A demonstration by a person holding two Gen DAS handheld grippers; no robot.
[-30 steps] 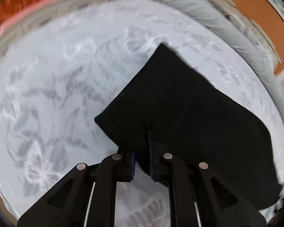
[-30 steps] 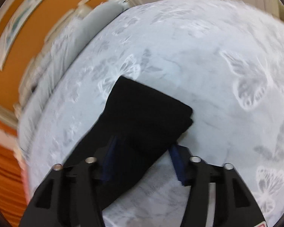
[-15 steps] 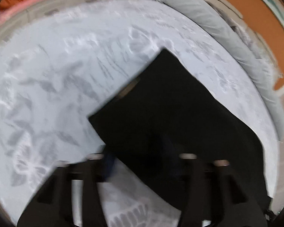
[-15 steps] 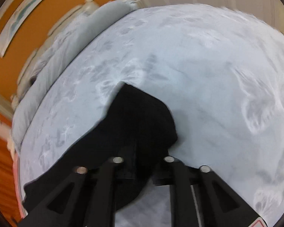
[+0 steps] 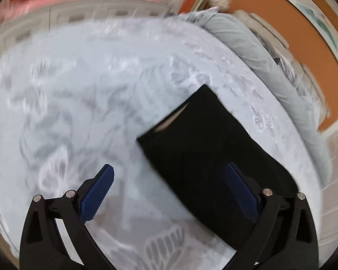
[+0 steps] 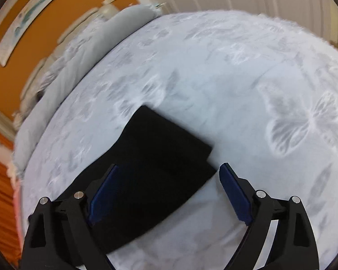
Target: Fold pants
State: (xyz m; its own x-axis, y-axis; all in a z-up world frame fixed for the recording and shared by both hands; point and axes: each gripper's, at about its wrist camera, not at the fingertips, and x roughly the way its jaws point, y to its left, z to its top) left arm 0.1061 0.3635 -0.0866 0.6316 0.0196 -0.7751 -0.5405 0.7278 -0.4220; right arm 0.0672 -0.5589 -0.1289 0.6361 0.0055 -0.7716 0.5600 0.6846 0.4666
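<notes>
Black pants (image 5: 205, 148) lie folded flat on a pale bedspread with grey butterflies (image 5: 78, 94). In the left wrist view a pale label shows at the waistband edge. My left gripper (image 5: 169, 182) is open and empty above the near edge of the pants; its right pad overlaps the cloth. The pants also show in the right wrist view (image 6: 160, 157), with one folded layer on top. My right gripper (image 6: 169, 180) is open and empty above the folded end.
Grey pillows (image 5: 254, 51) line the head of the bed, also in the right wrist view (image 6: 83, 51). An orange wall with a framed picture (image 6: 27, 15) stands behind them. A white cabinet (image 5: 83, 13) runs along the far side of the bed.
Both grippers have let go of the pants and opened wide. They have pulled back and risen a little. The pants now lie flat on the bed.
</notes>
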